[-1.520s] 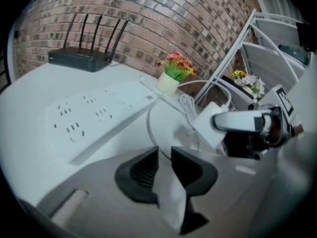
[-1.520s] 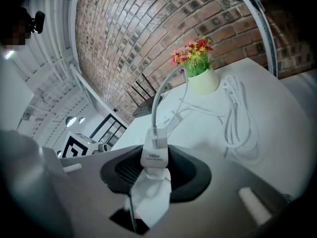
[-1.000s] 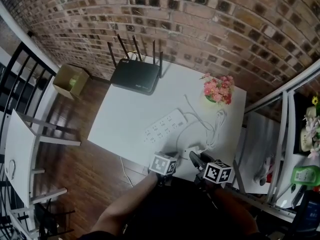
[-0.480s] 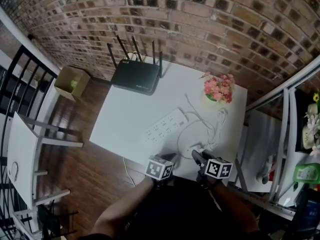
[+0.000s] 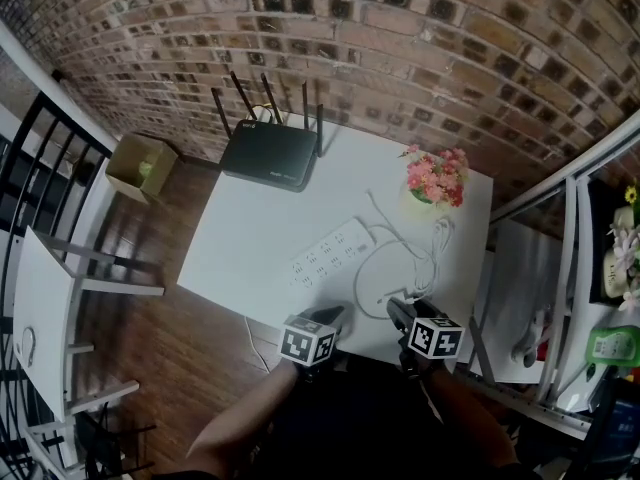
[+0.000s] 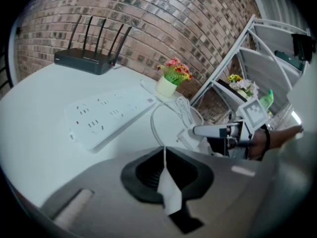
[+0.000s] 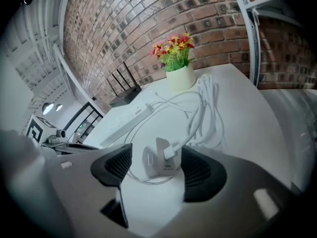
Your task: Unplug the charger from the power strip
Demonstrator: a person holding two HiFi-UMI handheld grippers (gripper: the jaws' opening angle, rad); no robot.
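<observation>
The charger (image 7: pixel 159 158) is seen lying on the desk (image 7: pixel 237 113), cable end pointed away, between the right tool's (image 7: pixel 156 168) just-opened, released jaws; the left tool (image 6: pixel 164 155) is clenched empty.

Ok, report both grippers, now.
Left gripper: shut, empty.
Right gripper: open, jaws just opened; charger sits loose between them.

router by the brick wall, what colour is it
Black all over. The router shows best in the head view.
</observation>
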